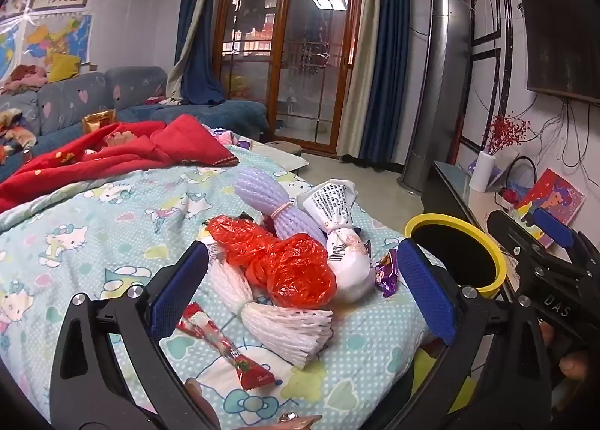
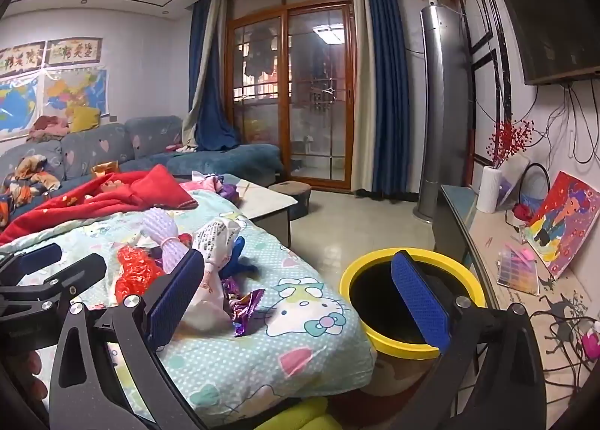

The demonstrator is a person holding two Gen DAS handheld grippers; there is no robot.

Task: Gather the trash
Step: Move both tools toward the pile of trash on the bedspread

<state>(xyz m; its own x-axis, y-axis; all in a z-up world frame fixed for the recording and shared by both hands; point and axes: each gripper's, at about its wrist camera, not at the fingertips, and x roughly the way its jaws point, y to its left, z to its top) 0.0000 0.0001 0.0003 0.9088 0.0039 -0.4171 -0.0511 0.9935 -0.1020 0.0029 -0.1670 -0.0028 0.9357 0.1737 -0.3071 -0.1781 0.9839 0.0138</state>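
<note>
Red candy wrapper (image 1: 228, 351), white foam net (image 1: 285, 321), orange-red plastic bag (image 1: 296, 272), lilac foam net (image 1: 270, 201), white printed packet (image 1: 345, 242) and purple wrapper (image 1: 388, 272) all lie on the quilt (image 1: 93, 212): I judge nothing collected yet. Both my left gripper (image 1: 300, 298) and right gripper (image 2: 296, 298) stand spread, empty. Yellow-rimmed bin (image 2: 375, 340) (just beside the bed) looks dark; I can't tell its contents.
</note>
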